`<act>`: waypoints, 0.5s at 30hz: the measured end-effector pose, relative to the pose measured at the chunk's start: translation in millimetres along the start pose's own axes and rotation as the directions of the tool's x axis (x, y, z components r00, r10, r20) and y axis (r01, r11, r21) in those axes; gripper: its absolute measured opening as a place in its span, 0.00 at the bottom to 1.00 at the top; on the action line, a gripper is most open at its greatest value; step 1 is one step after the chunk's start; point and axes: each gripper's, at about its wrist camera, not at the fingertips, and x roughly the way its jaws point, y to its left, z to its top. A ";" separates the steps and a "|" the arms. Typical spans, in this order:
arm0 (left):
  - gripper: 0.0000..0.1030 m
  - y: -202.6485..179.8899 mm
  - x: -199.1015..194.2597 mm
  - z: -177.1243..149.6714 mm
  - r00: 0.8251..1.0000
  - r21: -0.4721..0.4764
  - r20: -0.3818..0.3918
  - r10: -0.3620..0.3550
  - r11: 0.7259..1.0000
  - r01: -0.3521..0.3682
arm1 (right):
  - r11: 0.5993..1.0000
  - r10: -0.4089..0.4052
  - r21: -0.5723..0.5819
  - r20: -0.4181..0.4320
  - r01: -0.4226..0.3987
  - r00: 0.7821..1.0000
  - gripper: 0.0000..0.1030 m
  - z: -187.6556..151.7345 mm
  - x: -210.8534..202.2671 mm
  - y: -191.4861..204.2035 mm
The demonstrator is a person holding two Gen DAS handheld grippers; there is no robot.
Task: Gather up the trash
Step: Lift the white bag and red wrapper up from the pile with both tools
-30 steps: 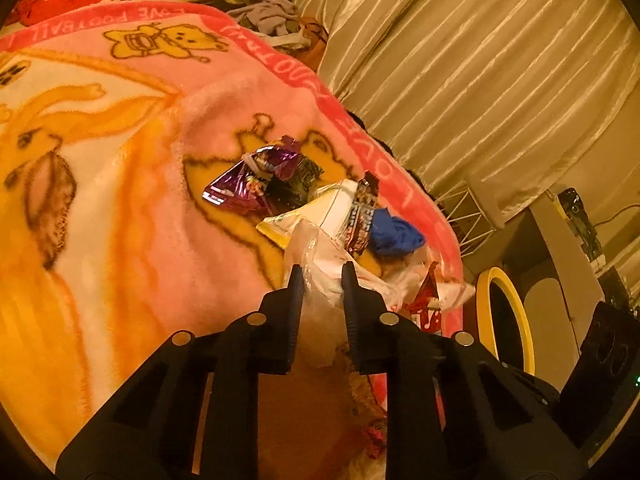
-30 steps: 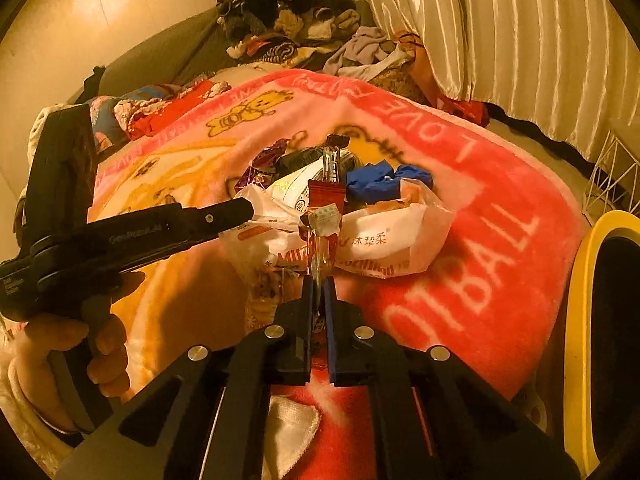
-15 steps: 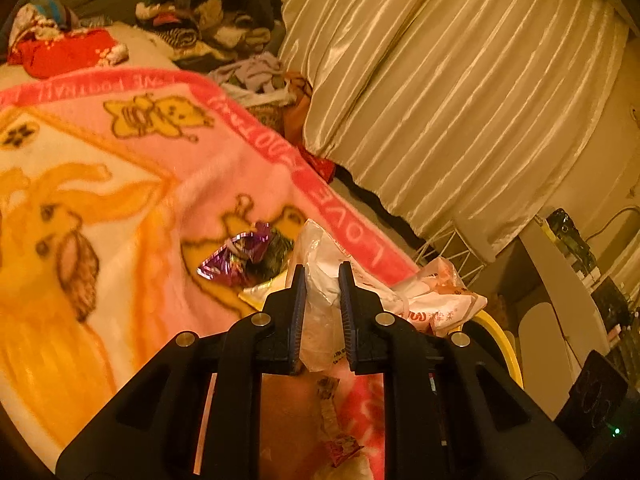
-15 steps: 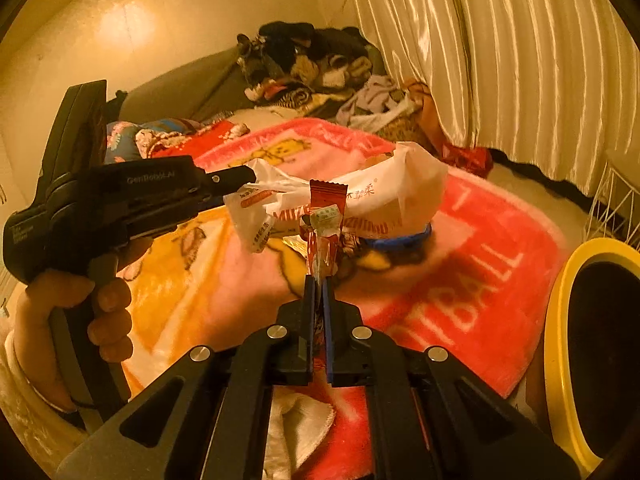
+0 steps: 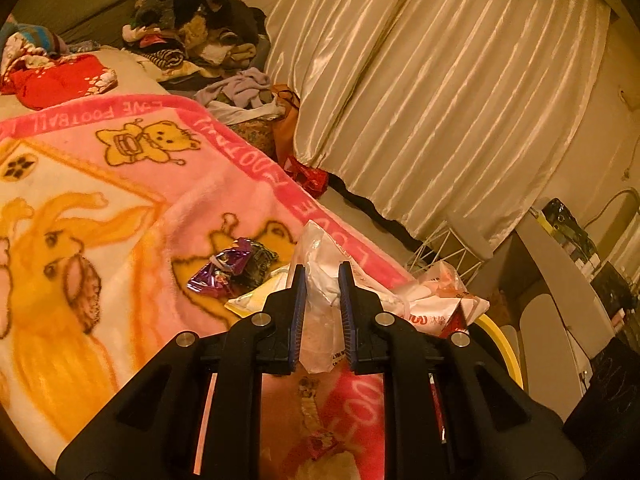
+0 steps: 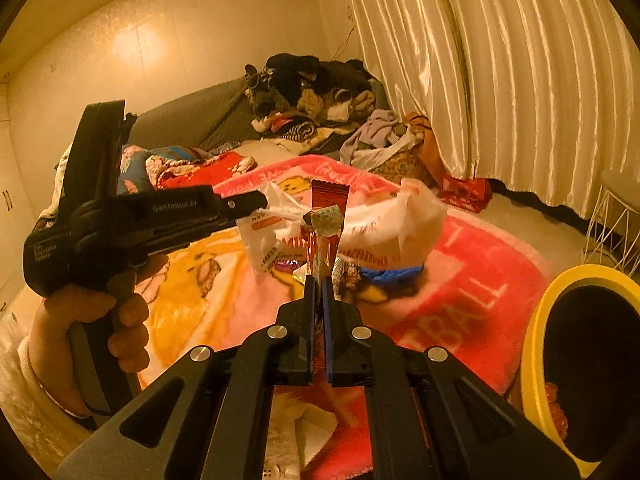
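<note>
Two grippers are both loaded. The left gripper (image 5: 322, 280) is clamped on a bunched edge of a white plastic bag (image 5: 428, 308), which hangs lifted clear of the blanket (image 5: 120, 208); in the right wrist view the bag (image 6: 384, 224) shows printed red lettering and sags off the left tool's tip, held up by the person's hand (image 6: 100, 332). The right gripper (image 6: 319, 284) has its jaws pressed together on a thin red wrapper (image 6: 326, 216), which stands upright from the pads, just in front of the bag and apparently apart from it.

Beyond the tools, several pieces lie on the blanket: a purple foil packet (image 5: 224, 268), a dark packet touching it, and a pale yellow wrapper (image 5: 256, 300) partly under the bag. Something blue (image 6: 394, 278) sits below the bag's underside; what it is cannot be told. A yellow-rimmed bin (image 6: 532, 344) stands off the blanket's edge at the right, with something orange low inside it.

Judging by this, the task is under way but far from done: one bag and one wrapper are in hand, neither yet dropped in the bin nor the wrapper in the bag, and at least three or four pieces wait on the blanket. Whether the bag already holds trash cannot be told. Clothes piled at the far end and the curtain look like no part of the job.
</note>
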 end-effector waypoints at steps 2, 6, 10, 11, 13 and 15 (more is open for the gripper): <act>0.11 -5.0 -0.6 -0.3 1.000 0.013 0.000 -0.004 1.000 0.004 | 1.000 -0.011 0.004 0.010 0.011 1.000 0.03 2.0 -4.3 -2.6; 0.11 -15.1 -0.4 -1.5 1.000 0.034 -0.003 -0.012 0.999 0.012 | 0.999 -0.030 0.016 0.024 0.030 0.999 0.03 3.3 -11.8 -9.2; 0.11 -27.1 1.5 -4.5 1.000 0.060 -0.011 -0.020 0.998 0.021 | 0.998 -0.059 0.032 0.043 0.057 0.997 0.03 7.7 -20.4 -19.6; 0.11 -29.4 2.1 -4.9 1.000 0.066 -0.013 -0.021 0.998 0.022 | 0.997 -0.064 0.038 0.047 0.063 0.997 0.03 8.4 -22.1 -21.8; 0.11 -35.7 3.9 -7.1 1.000 0.080 -0.018 -0.025 0.996 0.026 | 0.996 -0.074 0.051 0.056 0.072 0.996 0.03 9.5 -26.8 -27.7; 0.11 -42.3 5.3 -9.4 0.999 0.095 -0.021 -0.029 0.995 0.031 | 0.994 -0.089 0.066 0.070 0.084 0.994 0.03 10.6 -33.1 -34.6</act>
